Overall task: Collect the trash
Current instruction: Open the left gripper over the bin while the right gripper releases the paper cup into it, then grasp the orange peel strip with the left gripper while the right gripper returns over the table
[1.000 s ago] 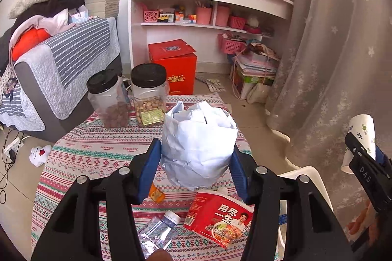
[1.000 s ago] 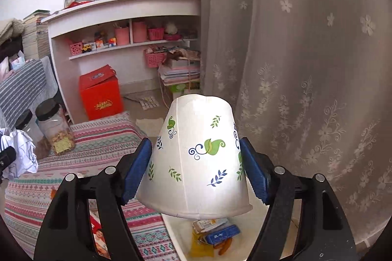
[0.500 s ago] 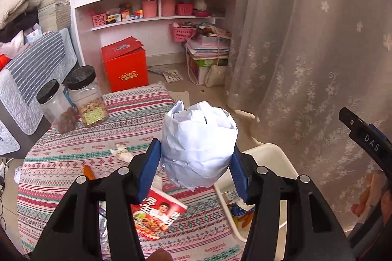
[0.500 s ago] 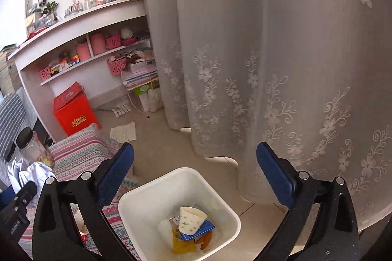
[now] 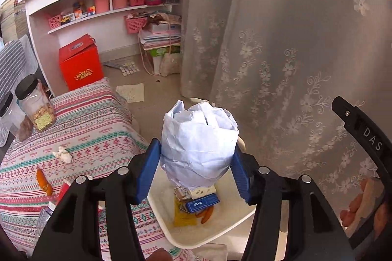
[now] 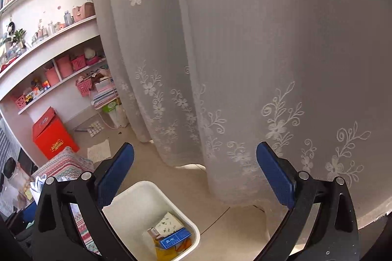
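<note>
Now the right gripper (image 6: 194, 175) is empty, jaws spread wide; paper cup (image 6: 169, 224) landed in the white bin (image 6: 147, 189), lower centre. Left gripper (image 5: 196, 169) clamps the crumpled paper ball (image 5: 198, 145) directly over the bin — drop next.

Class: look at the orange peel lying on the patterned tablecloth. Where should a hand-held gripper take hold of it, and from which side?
Grip the orange peel across its narrow middle, coming from above. It lies flat on the tablecloth as a long thin strip, so closing across the short width probably suits it best, with nothing touching it.
</note>
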A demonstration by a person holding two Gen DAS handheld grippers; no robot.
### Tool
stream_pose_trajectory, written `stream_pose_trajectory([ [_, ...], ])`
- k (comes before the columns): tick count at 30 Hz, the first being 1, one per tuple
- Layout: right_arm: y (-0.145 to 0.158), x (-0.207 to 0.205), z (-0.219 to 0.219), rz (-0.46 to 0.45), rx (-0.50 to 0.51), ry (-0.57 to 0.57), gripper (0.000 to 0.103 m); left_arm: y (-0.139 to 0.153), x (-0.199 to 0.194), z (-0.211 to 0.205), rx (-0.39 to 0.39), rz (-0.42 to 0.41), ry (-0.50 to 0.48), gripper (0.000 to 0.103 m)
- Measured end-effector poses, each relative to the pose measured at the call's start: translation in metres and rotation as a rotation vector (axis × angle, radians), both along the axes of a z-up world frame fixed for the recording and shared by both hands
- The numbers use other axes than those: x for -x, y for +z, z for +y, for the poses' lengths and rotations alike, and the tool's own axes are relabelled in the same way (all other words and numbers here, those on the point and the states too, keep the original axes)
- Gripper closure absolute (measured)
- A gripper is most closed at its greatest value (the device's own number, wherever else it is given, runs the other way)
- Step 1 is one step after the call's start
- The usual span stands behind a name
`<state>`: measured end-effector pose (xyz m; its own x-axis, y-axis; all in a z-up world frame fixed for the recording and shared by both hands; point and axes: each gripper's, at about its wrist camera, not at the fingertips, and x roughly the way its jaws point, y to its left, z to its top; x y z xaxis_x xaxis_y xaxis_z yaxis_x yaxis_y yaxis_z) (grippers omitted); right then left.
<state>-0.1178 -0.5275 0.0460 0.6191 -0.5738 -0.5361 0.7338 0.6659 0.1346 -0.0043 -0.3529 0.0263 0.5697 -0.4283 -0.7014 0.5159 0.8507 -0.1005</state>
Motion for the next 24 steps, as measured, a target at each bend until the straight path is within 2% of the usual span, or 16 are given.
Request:
stream_pose_trajectory([
  [2, -0.002, 0.005, -0.008, 0.002, -0.01, -0.021, 0.007, -0.004, 0.002, -0.011, -0.005, 0.017, -0.02, 0.045],
  [6, -0.002, 0.008, -0.018, 0.008, -0.01, -0.056, 0.007, -0.011, 0.006, -0.024, -0.021, 0.032, -0.045, 0.026],
  [11, -0.003, 0.002, -0.015, 0.023, -0.002, -0.05, 0.007, -0.017, 0.009, -0.025, -0.064, 0.015, -0.059, 0.016],
  [17, -0.004, -0.012, -0.001, 0.054, 0.022, -0.015, 0.007, -0.025, -0.002, -0.007, -0.138, 0.014, -0.016, 0.015],
  [24, -0.01, -0.044, 0.03, 0.109, 0.044, 0.078, 0.007, -0.037, -0.039, 0.05, -0.222, 0.046, 0.129, 0.015],
])
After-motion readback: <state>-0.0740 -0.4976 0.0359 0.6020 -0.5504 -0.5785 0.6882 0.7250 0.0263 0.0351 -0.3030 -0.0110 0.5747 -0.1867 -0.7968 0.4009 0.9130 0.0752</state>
